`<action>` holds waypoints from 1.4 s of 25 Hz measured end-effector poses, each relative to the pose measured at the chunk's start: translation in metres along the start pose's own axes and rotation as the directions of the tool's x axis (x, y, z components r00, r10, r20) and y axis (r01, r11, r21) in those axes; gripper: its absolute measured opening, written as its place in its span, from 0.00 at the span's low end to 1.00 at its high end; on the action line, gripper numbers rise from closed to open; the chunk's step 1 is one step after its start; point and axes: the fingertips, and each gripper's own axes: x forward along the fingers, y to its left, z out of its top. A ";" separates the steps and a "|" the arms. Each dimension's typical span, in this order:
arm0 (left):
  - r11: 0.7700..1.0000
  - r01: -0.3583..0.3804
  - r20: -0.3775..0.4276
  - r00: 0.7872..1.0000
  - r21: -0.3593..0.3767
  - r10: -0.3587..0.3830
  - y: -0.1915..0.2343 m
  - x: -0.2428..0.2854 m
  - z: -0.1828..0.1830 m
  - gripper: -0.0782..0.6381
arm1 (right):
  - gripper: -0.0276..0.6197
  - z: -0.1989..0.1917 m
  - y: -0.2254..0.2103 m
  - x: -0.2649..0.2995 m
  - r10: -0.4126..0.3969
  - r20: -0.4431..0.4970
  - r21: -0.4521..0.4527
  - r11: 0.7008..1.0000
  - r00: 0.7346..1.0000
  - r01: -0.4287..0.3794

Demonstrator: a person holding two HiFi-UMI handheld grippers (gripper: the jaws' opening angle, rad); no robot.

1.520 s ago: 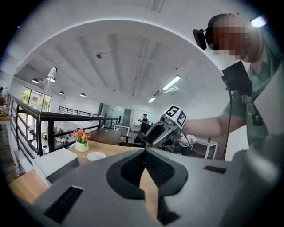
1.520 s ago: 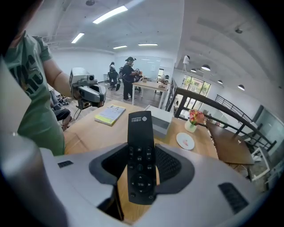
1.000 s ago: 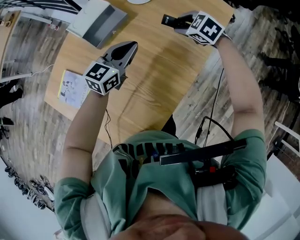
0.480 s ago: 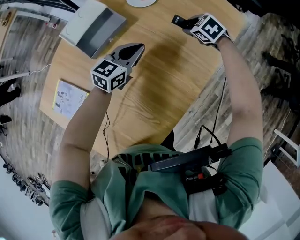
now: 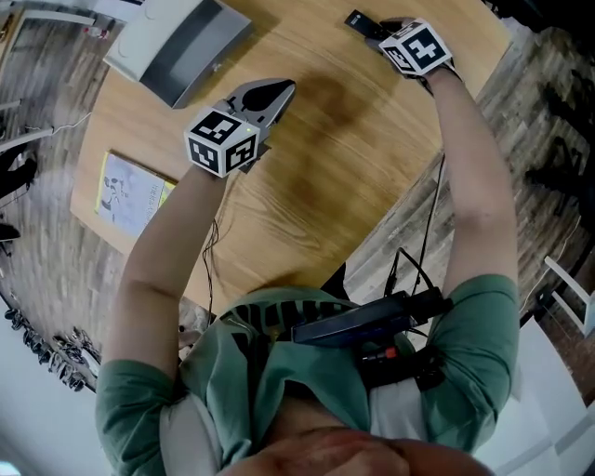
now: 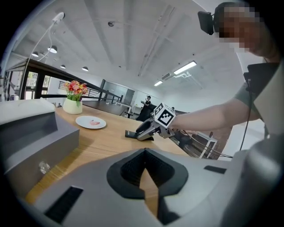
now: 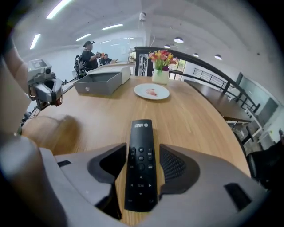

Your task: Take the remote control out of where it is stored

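Note:
A black remote control lies lengthwise between the jaws of my right gripper, which is shut on its lower half. Its far end sticks out past the fingertips. In the head view the remote and right gripper are at the far right of the wooden table. From the left gripper view the remote is low over the tabletop; I cannot tell if it touches. My left gripper is shut and holds nothing, over the table's middle.
A grey box with its open drawer stands at the far left, also in the right gripper view. Beyond are a white plate and a vase of flowers. A booklet lies at the table's left edge.
Both grippers have sunk toward the tabletop and drifted farther across the table. The right one still carries the remote; the left stays shut.

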 end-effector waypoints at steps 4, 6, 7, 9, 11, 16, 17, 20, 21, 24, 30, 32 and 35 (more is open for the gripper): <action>1.000 -0.002 0.007 1.000 -0.003 0.002 -0.003 -0.007 -0.002 0.12 | 0.66 0.020 0.003 -0.015 0.004 0.102 0.009 1.000 0.995 -0.005; 1.000 -0.006 0.017 1.000 0.000 0.006 -0.005 -0.013 0.002 0.12 | 0.66 0.027 0.003 -0.030 -0.007 0.130 0.010 1.000 0.991 0.006; 1.000 -0.009 0.025 1.000 -0.003 0.009 -0.007 -0.017 0.005 0.12 | 0.66 0.030 0.004 -0.039 -0.016 0.148 0.017 1.000 0.989 0.014; 1.000 -0.011 0.044 0.999 -0.016 0.012 -0.017 -0.030 0.010 0.12 | 0.66 0.033 0.011 -0.061 -0.025 0.195 0.049 0.999 0.980 0.015; 1.000 -0.008 0.061 0.998 -0.020 0.009 -0.030 -0.045 0.015 0.12 | 0.66 0.029 0.025 -0.083 -0.021 0.234 0.088 0.996 0.972 0.000; 0.999 -0.031 0.088 0.996 -0.015 0.033 -0.058 -0.097 0.021 0.12 | 0.66 0.012 0.068 -0.112 0.035 0.231 0.130 0.989 0.972 -0.066; 0.999 -0.042 0.096 0.994 -0.020 0.044 -0.063 -0.109 0.022 0.12 | 0.66 0.015 0.077 -0.116 0.042 0.240 0.128 0.989 0.970 -0.075; 0.998 -0.064 0.114 0.991 -0.026 0.067 -0.086 -0.140 0.023 0.12 | 0.66 0.021 0.103 -0.132 0.066 0.269 0.130 0.986 0.961 -0.105; 0.997 -0.069 0.117 0.991 -0.022 0.071 -0.094 -0.151 0.023 0.12 | 0.66 0.021 0.113 -0.137 0.080 0.269 0.125 0.985 0.960 -0.117; 0.996 -0.090 0.137 0.987 0.003 0.089 -0.116 -0.184 0.029 0.12 | 0.65 0.024 0.141 -0.152 0.119 0.250 0.066 0.988 0.961 -0.140; 0.977 -0.214 0.155 0.965 0.004 0.211 -0.146 -0.268 0.024 0.12 | 0.57 0.054 0.193 -0.155 0.231 0.296 -0.019 0.972 0.927 -0.236; 0.966 -0.258 0.164 0.952 -0.023 0.258 -0.157 -0.298 0.018 0.12 | 0.46 0.064 0.215 -0.154 0.267 0.321 -0.039 0.962 0.909 -0.269; 0.945 -0.318 0.204 0.922 -0.080 0.328 -0.177 -0.348 0.011 0.12 | 0.32 0.077 0.264 -0.163 0.335 0.346 -0.073 0.941 0.876 -0.331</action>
